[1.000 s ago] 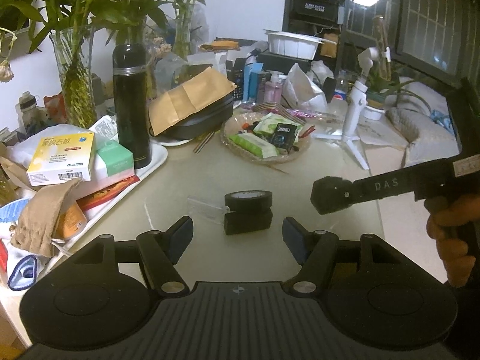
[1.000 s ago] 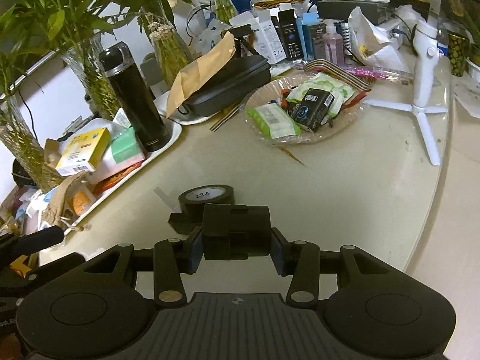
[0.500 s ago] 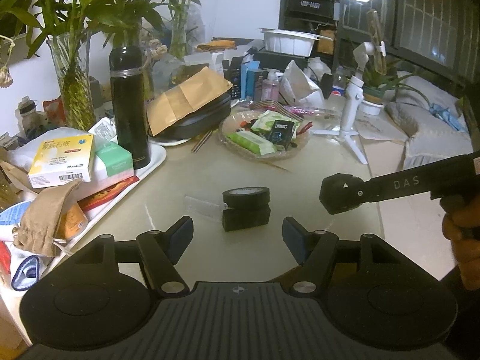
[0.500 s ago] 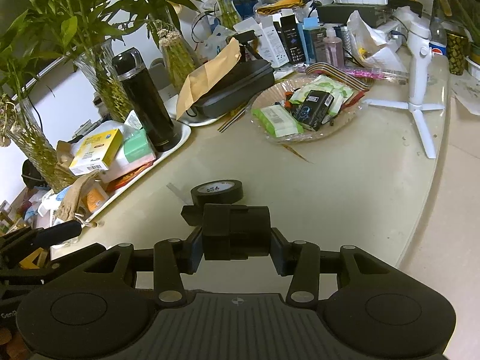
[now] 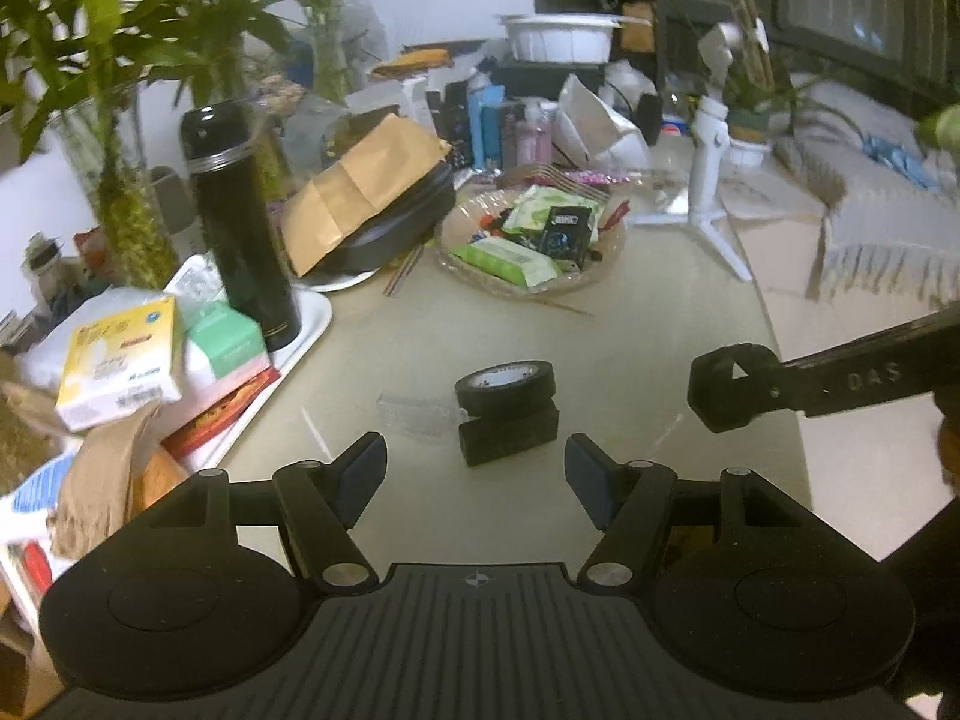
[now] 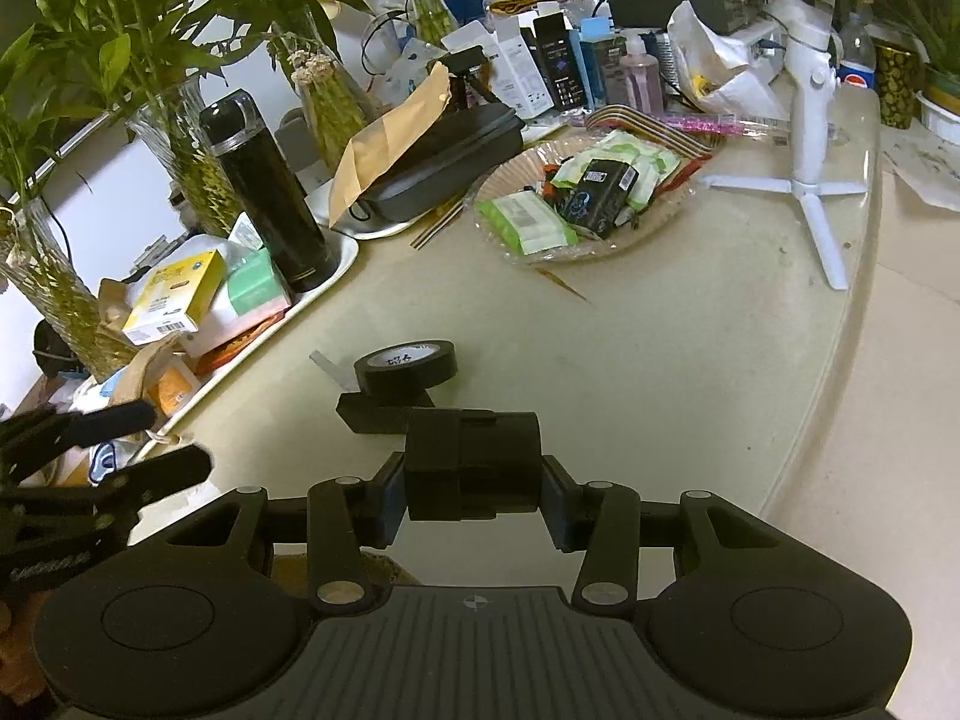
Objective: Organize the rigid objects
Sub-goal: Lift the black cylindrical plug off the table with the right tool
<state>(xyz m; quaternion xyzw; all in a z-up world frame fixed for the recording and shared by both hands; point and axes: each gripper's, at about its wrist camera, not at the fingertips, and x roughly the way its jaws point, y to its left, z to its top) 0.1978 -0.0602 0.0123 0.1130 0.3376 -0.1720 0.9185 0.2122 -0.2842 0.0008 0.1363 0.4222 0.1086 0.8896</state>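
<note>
A roll of black tape (image 5: 505,383) rests on a small black block (image 5: 509,435) on the beige table, with a clear plastic piece (image 5: 414,414) beside it. My left gripper (image 5: 474,471) is open and empty, just short of the block. My right gripper (image 6: 473,495) is shut on a black cylindrical part (image 6: 473,465) and holds it above the table, near the tape roll (image 6: 405,366) and block (image 6: 384,413). In the left wrist view the held part (image 5: 729,387) hangs to the right of the tape.
A white tray (image 5: 312,324) at the left holds a black flask (image 5: 240,228) and boxes. A dish of packets (image 5: 528,240), a black case under a brown envelope (image 5: 360,192), glass vases with plants and a white tripod stand (image 5: 708,180) stand behind. The table's edge runs along the right.
Both grippers have drawn back and risen a little, so the tape and block look farther off. The right gripper still holds the black part.
</note>
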